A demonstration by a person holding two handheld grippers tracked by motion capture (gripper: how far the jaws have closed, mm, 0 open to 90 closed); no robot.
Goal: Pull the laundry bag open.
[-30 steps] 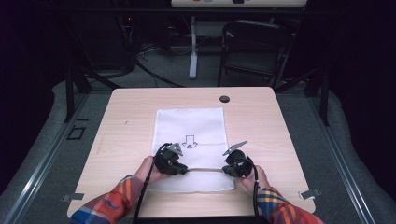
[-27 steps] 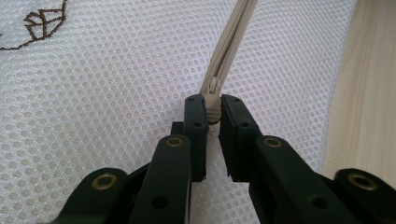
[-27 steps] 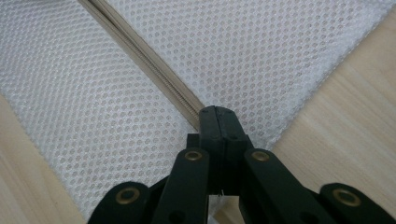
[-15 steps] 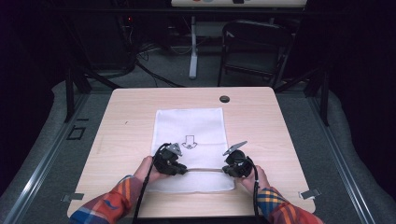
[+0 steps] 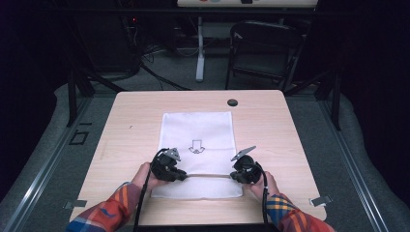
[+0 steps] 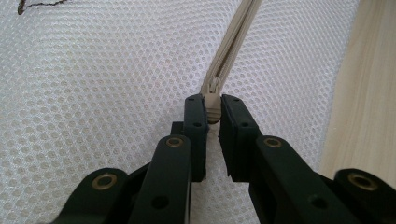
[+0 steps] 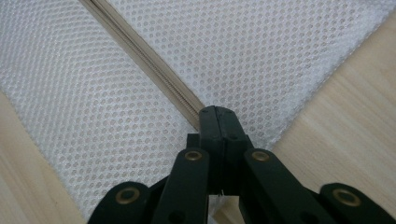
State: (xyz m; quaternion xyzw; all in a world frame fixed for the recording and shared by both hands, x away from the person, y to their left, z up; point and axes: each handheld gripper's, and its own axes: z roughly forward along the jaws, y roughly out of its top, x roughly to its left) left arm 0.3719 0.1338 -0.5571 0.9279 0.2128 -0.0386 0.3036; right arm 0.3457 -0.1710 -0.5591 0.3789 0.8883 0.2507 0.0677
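A white mesh bag [image 5: 198, 130] with a printed arrow lies flat on the wooden table [image 5: 290, 145]. A beige zipper [image 5: 208, 176] runs across its near end. My left gripper [image 5: 183, 175] sits at the zipper's left part, and in the left gripper view my left gripper [image 6: 212, 100] is shut on the beige zipper pull [image 6: 213, 113]. My right gripper [image 5: 233, 176] is at the zipper's right end. In the right gripper view my right gripper [image 7: 218, 112] is shut, pinching the bag where the zipper [image 7: 140, 51] ends near the bag's edge.
A small black round cap [image 5: 232, 102] sits in the table near its far edge. Bare wood [image 5: 130, 140] lies on both sides of the bag. A dark folding chair [image 5: 266, 48] and cables stand on the floor beyond the table.
My left gripper has shifted slightly to the left along the zipper with the pull in its jaws. The right gripper has stayed put.
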